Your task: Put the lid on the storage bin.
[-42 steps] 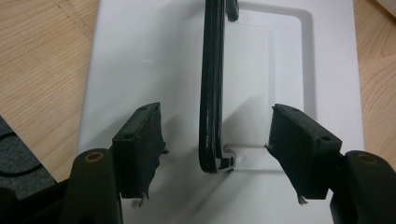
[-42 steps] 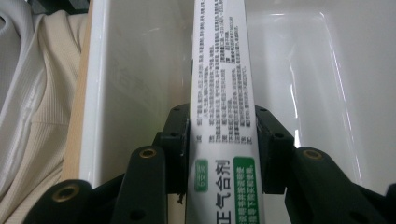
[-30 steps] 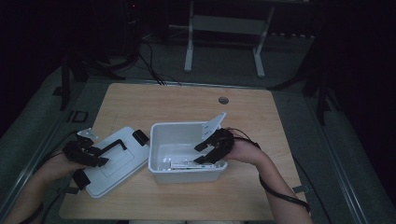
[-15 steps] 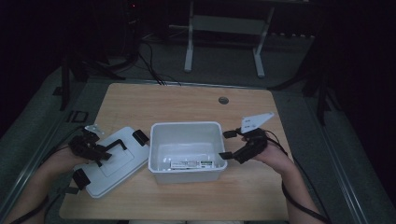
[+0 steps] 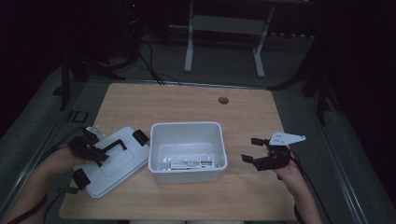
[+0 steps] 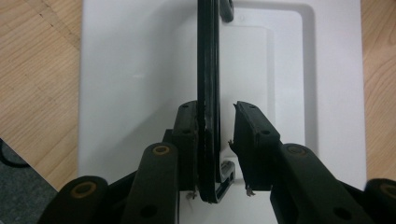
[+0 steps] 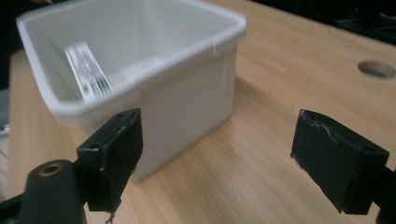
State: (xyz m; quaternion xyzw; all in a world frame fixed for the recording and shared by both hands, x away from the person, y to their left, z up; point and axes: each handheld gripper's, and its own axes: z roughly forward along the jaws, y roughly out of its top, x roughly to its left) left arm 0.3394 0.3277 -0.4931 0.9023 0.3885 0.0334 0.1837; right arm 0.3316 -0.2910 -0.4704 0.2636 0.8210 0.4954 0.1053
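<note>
Left gripper view shows the left tongs [image 6: 218,140] around the black handle [image 6: 208,88] of the white lid [image 6: 140,84]: the handle runs up between the two jaws, pressed against one jaw while a narrow gap stays at the other, so the tongs are nearly together but not clamped. The lid lies flat on the table [image 6: 32,70] under them. In the high view the left tongs [image 5: 95,151] sit over that lid [image 5: 114,165] at the near left of the table [image 5: 187,102], with black clips at the lid's far and near edges.

The right tongs [image 7: 233,154] stand wide apart with nothing between them, low over the bare wood. Just beside them, to the left, is the open white box [image 7: 187,93], with a printed label [image 7: 88,70] on an inner wall. In the high view the right tongs [image 5: 254,150] are near the box [image 5: 187,165], not touching it. The box stands in the middle, just right of the lid.
</note>
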